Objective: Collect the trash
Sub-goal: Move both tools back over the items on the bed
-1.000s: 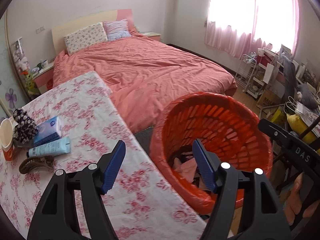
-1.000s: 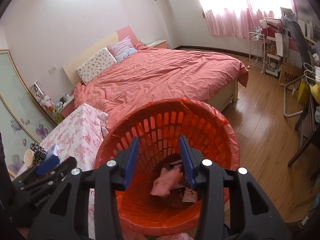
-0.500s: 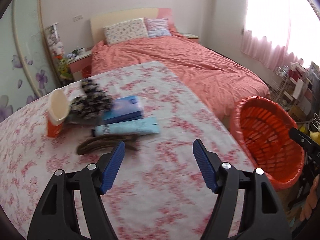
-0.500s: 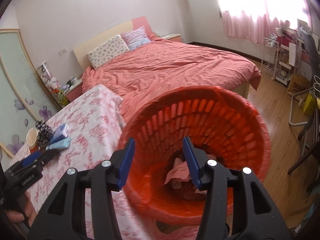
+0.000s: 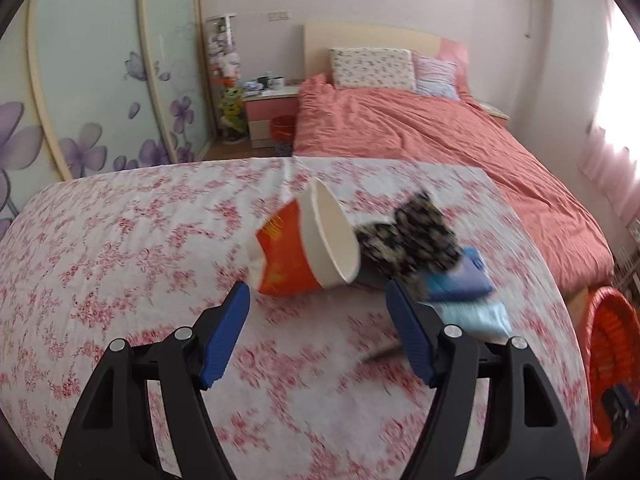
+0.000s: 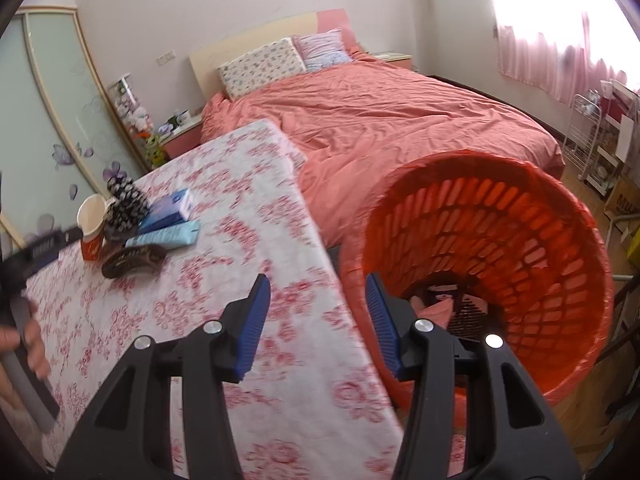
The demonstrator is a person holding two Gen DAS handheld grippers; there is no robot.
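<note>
Left gripper (image 5: pixel 318 316) jaws released, wide apart, gripping nothing, low over floral-cloth bench (image 5: pixel 120 240). Orange-and-white paper cup (image 5: pixel 306 250) just beyond jaw tips, roughly centred between them, slightly toward left jaw; not between the pads, no contact visible. Cup looks tilted in left wrist view, mouth toward right; upright-ish in right wrist view (image 6: pixel 93 227). Black-and-white patterned cloth item (image 5: pixel 408 236) touching cup's right side, ahead of right jaw. Blue box (image 5: pixel 460 276) and pale blue tube (image 5: pixel 474 316) right beyond that jaw, partly hidden by it. Dark brown hair clip (image 6: pixel 133 259) near tube, on near side, blurred.

Right gripper (image 6: pixel 318 314) jaws released too, moderate gap, nothing held. Left jaw over bench edge, right jaw in front of orange trash basket (image 6: pixel 560 248) wall. Basket beside bench, tipped toward camera, lined with orange bag; pinkish crumpled trash (image 6: pixel 434 312) at bottom, partly hidden. Basket at far right edge of left wrist view, well apart from cup. Pink bed (image 6: pixel 400 128) behind bench and basket.
</note>
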